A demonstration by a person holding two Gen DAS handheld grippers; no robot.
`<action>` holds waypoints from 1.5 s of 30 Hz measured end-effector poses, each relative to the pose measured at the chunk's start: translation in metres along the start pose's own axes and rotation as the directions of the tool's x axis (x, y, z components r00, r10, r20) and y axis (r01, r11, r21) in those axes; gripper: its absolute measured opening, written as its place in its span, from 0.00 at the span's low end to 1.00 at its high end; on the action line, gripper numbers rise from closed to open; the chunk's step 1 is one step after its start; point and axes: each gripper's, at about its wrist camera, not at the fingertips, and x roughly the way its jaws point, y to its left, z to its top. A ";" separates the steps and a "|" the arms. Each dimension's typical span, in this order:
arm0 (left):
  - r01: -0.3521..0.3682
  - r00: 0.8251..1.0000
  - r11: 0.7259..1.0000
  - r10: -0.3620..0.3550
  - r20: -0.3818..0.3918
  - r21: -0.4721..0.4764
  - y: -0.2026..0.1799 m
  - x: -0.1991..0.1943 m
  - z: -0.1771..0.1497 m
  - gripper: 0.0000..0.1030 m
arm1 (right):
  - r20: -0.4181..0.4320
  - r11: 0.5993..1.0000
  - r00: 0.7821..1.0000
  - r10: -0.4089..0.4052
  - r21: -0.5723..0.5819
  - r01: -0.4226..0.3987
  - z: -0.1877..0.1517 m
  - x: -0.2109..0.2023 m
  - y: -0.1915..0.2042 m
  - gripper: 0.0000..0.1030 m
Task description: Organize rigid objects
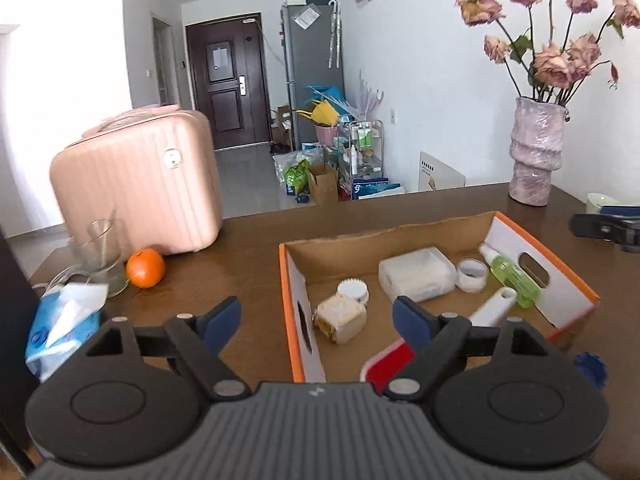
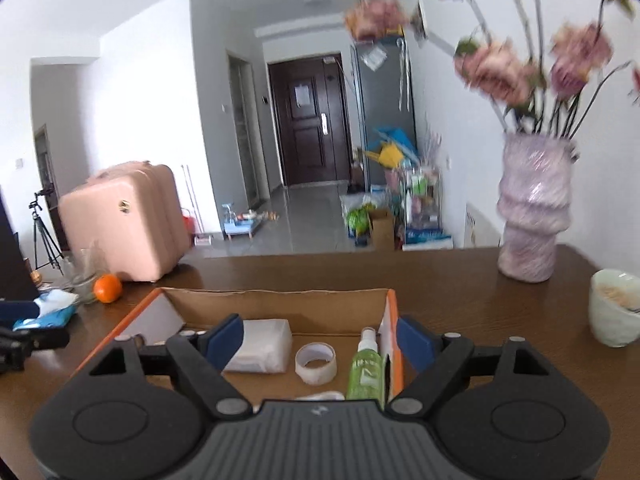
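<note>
An orange-edged cardboard box [image 1: 285, 280] sits on the brown table. It holds a white plastic case [image 1: 416, 276], a tape roll [image 1: 472, 274], a green spray bottle [image 1: 512, 280], a white tube [image 1: 492, 308], a ribbed white jar [image 1: 353, 290], a beige cube [image 1: 340, 318] and a red-and-white item [image 1: 384, 364]. My left gripper [image 1: 316, 316] hangs open over the box's near left corner, holding nothing. Over the box's near right side my right gripper [image 2: 322, 338] is open too, its fingers straddling the right wall [image 2: 394, 320] without touching it; the case [image 2: 264, 344], tape [image 2: 315, 362] and bottle [image 2: 365, 368] lie below.
A pink suitcase [image 1: 136, 184], an orange [image 1: 145, 268], a glass [image 1: 100, 256] and a tissue pack [image 1: 64, 328] occupy the table's left. A vase of flowers [image 1: 536, 152] and a white cup [image 2: 616, 308] stand at the right. A small blue object [image 1: 590, 364] lies beside the box.
</note>
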 end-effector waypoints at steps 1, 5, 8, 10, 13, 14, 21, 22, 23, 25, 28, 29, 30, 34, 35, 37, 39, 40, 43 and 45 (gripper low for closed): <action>-0.005 1.000 1.000 0.005 0.007 0.002 -0.002 -0.013 -0.006 0.82 | 0.016 1.000 1.000 0.001 -0.008 -0.001 -0.005 -0.019 0.004 0.82; -0.015 0.998 1.000 0.015 0.062 0.005 -0.009 -0.063 -0.037 0.88 | 0.057 0.998 0.998 0.031 -0.056 -0.028 -0.029 -0.083 0.019 0.84; -0.033 0.994 0.999 0.035 0.105 -0.024 -0.014 -0.100 -0.065 0.90 | 0.075 0.996 0.996 0.052 -0.078 -0.046 -0.055 -0.123 0.035 0.85; -0.082 0.984 0.996 0.084 0.160 -0.021 -0.021 -0.125 -0.089 0.92 | 0.083 0.995 0.994 0.071 -0.082 -0.065 -0.077 -0.145 0.045 0.90; -0.105 0.975 0.995 0.102 0.197 0.004 -0.034 -0.156 -0.125 0.94 | 0.108 0.993 0.991 0.074 -0.100 -0.063 -0.113 -0.169 0.061 0.91; -0.105 0.973 0.994 0.100 0.208 0.010 -0.037 -0.166 -0.137 0.96 | 0.118 0.993 0.991 0.064 -0.111 -0.051 -0.126 -0.175 0.067 0.91; -0.125 0.976 0.990 0.135 0.172 -0.071 -0.040 -0.217 -0.210 0.98 | 0.111 0.992 0.992 0.064 -0.117 -0.050 -0.198 -0.224 0.101 0.91; -0.134 0.976 0.988 0.144 0.165 -0.073 -0.040 -0.222 -0.217 0.98 | 0.103 0.990 0.991 0.080 -0.121 -0.068 -0.205 -0.231 0.103 0.91; -0.144 0.975 0.987 0.154 0.159 -0.075 -0.039 -0.225 -0.222 0.98 | 0.096 0.989 0.992 0.085 -0.132 -0.072 -0.210 -0.237 0.106 0.91; -0.152 0.976 0.984 0.164 0.146 -0.089 -0.037 -0.232 -0.230 0.98 | 0.090 0.986 0.994 0.066 -0.161 -0.051 -0.218 -0.247 0.112 0.91; -0.140 0.978 0.983 0.156 0.142 -0.118 -0.032 -0.239 -0.237 0.98 | 0.078 0.982 0.995 0.062 -0.185 -0.046 -0.225 -0.258 0.117 0.91; -0.138 0.978 0.983 0.155 0.142 -0.122 -0.032 -0.240 -0.238 0.98 | 0.080 0.982 0.995 0.065 -0.183 -0.050 -0.227 -0.261 0.118 0.91; -0.137 0.978 0.983 0.154 0.143 -0.124 -0.031 -0.240 -0.239 0.98 | 0.084 0.982 0.994 0.070 -0.180 -0.054 -0.227 -0.262 0.118 0.91; -0.130 0.979 0.985 0.146 0.140 -0.117 -0.031 -0.236 -0.238 0.98 | 0.089 0.983 0.994 0.071 -0.175 -0.054 -0.226 -0.262 0.119 0.91; -0.129 0.979 0.985 0.145 0.142 -0.118 -0.031 -0.235 -0.237 0.98 | 0.088 0.984 0.994 0.069 -0.172 -0.053 -0.226 -0.261 0.119 0.91; -0.126 0.980 0.984 0.143 0.141 -0.125 -0.029 -0.233 -0.236 0.98 | 0.086 0.986 0.994 0.064 -0.161 -0.049 -0.225 -0.259 0.117 0.91; -0.116 0.981 0.984 0.134 0.141 -0.133 -0.029 -0.230 -0.236 0.99 | 0.081 0.988 0.995 0.061 -0.147 -0.049 -0.224 -0.255 0.115 0.91; -0.110 0.983 0.985 0.128 0.133 -0.132 -0.029 -0.227 -0.237 0.99 | 0.075 0.989 0.995 0.060 -0.141 -0.049 -0.224 -0.253 0.115 0.91; -0.100 0.986 0.987 0.115 0.117 -0.128 -0.030 -0.217 -0.238 0.99 | 0.060 0.990 0.997 0.043 -0.138 -0.034 -0.224 -0.244 0.115 0.91; -0.094 0.988 0.987 0.108 0.112 -0.127 -0.029 -0.210 -0.236 0.99 | 0.053 0.989 0.998 0.028 -0.148 -0.020 -0.223 -0.237 0.117 0.91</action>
